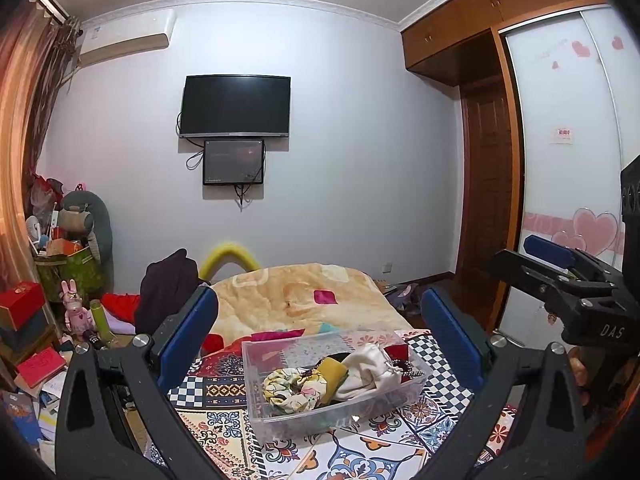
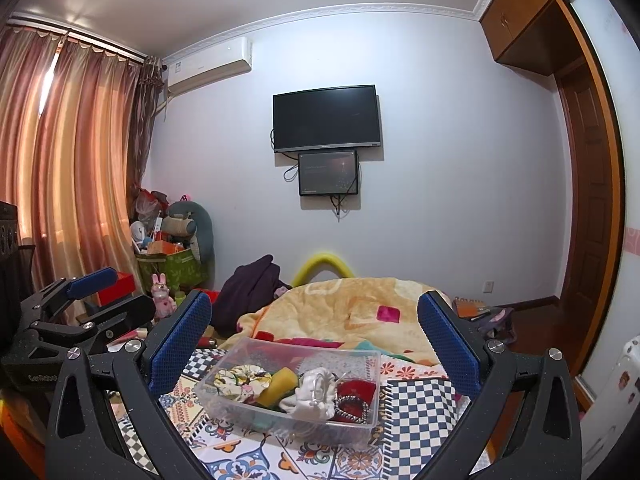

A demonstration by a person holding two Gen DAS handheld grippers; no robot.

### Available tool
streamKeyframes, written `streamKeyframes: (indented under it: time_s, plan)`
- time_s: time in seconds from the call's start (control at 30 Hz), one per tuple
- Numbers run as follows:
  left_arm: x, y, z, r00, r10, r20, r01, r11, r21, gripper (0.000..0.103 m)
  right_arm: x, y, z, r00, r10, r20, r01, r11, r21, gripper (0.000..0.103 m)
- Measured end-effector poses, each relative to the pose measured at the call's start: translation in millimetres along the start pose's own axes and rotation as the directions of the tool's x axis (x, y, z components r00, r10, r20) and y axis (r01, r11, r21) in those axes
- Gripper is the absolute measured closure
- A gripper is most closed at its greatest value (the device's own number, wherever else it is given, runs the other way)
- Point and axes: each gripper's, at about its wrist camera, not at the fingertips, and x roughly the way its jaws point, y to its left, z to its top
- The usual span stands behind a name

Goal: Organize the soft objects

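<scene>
A clear plastic bin (image 1: 256,384) stands on the patterned bed cover and also shows in the right wrist view (image 2: 372,396). It holds a floral scrunchie (image 1: 288,390), a yellow soft piece (image 1: 334,370), a white drawstring pouch (image 1: 368,372) and a red item with dark beads (image 2: 354,396). My left gripper (image 1: 320,340) is open and empty, held above and before the bin. My right gripper (image 2: 316,340) is open and empty, likewise before the bin; it also shows at the right of the left wrist view (image 1: 560,264).
A beige blanket (image 1: 304,300) covers the bed beyond the bin, with a dark garment (image 1: 168,292) at its left. Clutter, boxes and a green bag (image 1: 72,268) fill the left corner. A TV (image 1: 236,106) hangs on the far wall. Wardrobe (image 1: 568,168) at right.
</scene>
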Motion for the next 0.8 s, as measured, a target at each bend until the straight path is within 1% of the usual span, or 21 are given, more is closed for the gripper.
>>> streamKeyframes:
  time_s: [0.67, 0.8]
  plan:
    - [1.1, 0.0, 1.0, 1.0, -0.017, -0.008, 0.017, 1.0, -0.009, 0.0, -3.2, -3.6, -3.2, 1.0, 0.002, -0.001, -0.001, 1.0, 0.01, 0.0]
    - [1.4, 1.4, 1.2, 1.0, -0.029, -0.013, 0.028, 0.999, -0.014, 0.0, -2.2, -3.4, -3.2, 1.0, -0.001, -0.004, 0.001, 1.0, 0.01, 0.0]
